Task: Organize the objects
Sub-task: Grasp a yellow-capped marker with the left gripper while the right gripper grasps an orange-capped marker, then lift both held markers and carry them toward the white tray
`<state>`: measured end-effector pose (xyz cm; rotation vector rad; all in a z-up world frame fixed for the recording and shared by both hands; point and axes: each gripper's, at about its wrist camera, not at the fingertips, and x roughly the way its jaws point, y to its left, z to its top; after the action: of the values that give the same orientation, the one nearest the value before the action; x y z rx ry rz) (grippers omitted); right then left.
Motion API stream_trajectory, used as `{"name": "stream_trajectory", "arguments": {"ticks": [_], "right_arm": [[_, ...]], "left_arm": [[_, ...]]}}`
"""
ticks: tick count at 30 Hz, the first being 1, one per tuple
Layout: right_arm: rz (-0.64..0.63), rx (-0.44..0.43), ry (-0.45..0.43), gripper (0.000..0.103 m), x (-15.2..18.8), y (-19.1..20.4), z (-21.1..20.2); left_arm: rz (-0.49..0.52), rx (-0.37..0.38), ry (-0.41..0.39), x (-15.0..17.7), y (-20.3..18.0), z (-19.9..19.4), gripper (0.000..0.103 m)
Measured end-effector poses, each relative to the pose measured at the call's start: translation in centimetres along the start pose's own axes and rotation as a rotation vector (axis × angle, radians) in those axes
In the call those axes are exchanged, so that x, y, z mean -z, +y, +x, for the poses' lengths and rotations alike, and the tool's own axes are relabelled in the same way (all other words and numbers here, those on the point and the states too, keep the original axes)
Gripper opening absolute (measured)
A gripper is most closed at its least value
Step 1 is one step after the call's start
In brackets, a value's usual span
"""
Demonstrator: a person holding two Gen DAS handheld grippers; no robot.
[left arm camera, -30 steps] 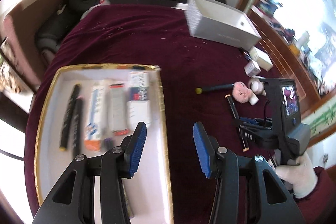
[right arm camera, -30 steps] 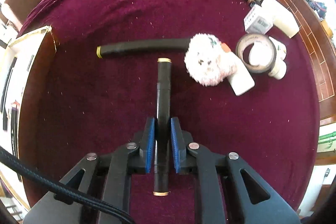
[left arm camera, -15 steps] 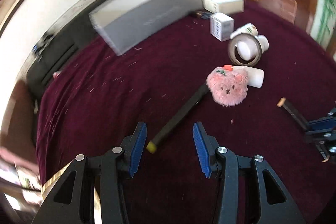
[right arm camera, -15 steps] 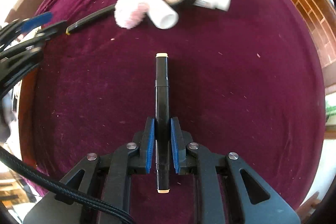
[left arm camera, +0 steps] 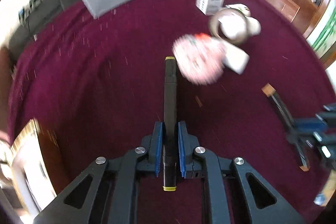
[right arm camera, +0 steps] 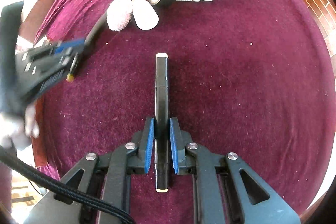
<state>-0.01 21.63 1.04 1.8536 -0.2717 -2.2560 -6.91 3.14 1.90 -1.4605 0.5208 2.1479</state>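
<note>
On the maroon cloth (right arm camera: 231,77), each claw clamps a black marker: left claw (left arm camera: 169,147) yellow-capped marker (left arm camera: 169,110), right claw (right arm camera: 160,145) cream-capped marker (right arm camera: 161,102).

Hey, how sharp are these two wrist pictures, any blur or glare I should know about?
Left wrist view: motion-smeared; the pink toy and tape roll streak, while the held marker stays crisp; windows top right blow out. Right wrist view: mostly sharp, only the left gripper at the left edge blurs. Both bend with fisheye distortion.
</note>
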Motion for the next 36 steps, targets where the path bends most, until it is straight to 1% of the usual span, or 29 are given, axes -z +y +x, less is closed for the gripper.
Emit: {"name": "stream_trajectory", "arguments": {"ticks": [2,4,5,7,9,11,13,14,16,17,18,20,21,22,25,29,34,36], "right_arm": [[-0.008,0.002,-0.001,0.011,-0.1,0.1,0.2],[-0.013,0.01,-0.001,0.012,-0.4,0.2,0.3],[-0.013,0.013,-0.001,0.012,-0.6,0.3,0.4],[-0.015,0.027,-0.005,0.012,-1.3,0.7,0.7],[-0.017,0.041,-0.01,0.012,-1.8,1.0,1.0],[-0.027,0.064,-0.015,0.012,-2.3,1.4,1.2],[-0.043,0.09,-0.021,0.012,-2.4,1.9,1.4],[-0.053,0.103,-0.025,0.013,-2.3,2.1,1.5],[-0.072,0.134,-0.038,0.013,-2.0,2.7,1.5],[-0.082,0.152,-0.044,0.013,-1.9,3.0,1.6],[-0.098,0.175,-0.051,0.013,-1.8,3.3,1.6],[-0.128,0.199,-0.065,0.015,-1.5,3.8,1.7],[-0.135,0.204,-0.072,0.015,-1.4,3.9,1.7],[-0.134,0.19,-0.077,0.013,-1.4,3.8,1.6],[-0.089,0.093,-0.066,0.012,-1.3,2.8,1.2],[-0.059,-0.009,-0.063,0.012,-1.1,2.7,0.5],[-0.045,-0.132,-0.052,0.012,-0.9,4.0,-0.3],[-0.05,-0.156,-0.053,0.012,-0.9,4.8,-0.4]], "left_arm": [[-0.025,0.01,0.007,2.2,-0.4,-0.9,0.011],[-0.063,0.031,0.014,3.3,-0.6,-1.1,0.011],[-0.088,0.033,0.003,3.6,-0.7,-1.0,0.011],[-0.1,0.011,-0.022,3.6,-0.9,-0.9,0.012],[-0.124,-0.005,-0.042,3.2,-1.4,-0.9,0.016],[-0.139,-0.023,-0.079,3.1,-2.0,-0.7,0.026],[-0.15,-0.06,-0.122,3.6,-2.7,-0.8,0.027],[-0.164,-0.067,-0.134,3.7,-2.6,-0.9,0.027],[-0.194,-0.054,-0.135,3.6,-2.2,-0.7,0.027],[-0.205,-0.049,-0.125,3.6,-2.1,-0.9,0.016],[-0.214,-0.041,-0.111,3.5,-1.9,-1.0,0.011],[-0.249,0.002,-0.093,3.7,-1.5,-1.1,0.011],[-0.253,0.006,-0.091,3.9,-1.5,-1.4,0.011],[-0.261,0.01,-0.091,4.3,-1.4,-1.8,0.011],[-0.317,0.05,-0.1,5.6,-0.8,-3.2,0.011],[-0.355,0.068,-0.138,6.9,-0.4,-5.4,0.011],[-0.384,0.061,-0.162,8.5,0.1,-7.2,0.011],[-0.394,0.055,-0.167,8.8,0.4,-7.6,0.011]]}}
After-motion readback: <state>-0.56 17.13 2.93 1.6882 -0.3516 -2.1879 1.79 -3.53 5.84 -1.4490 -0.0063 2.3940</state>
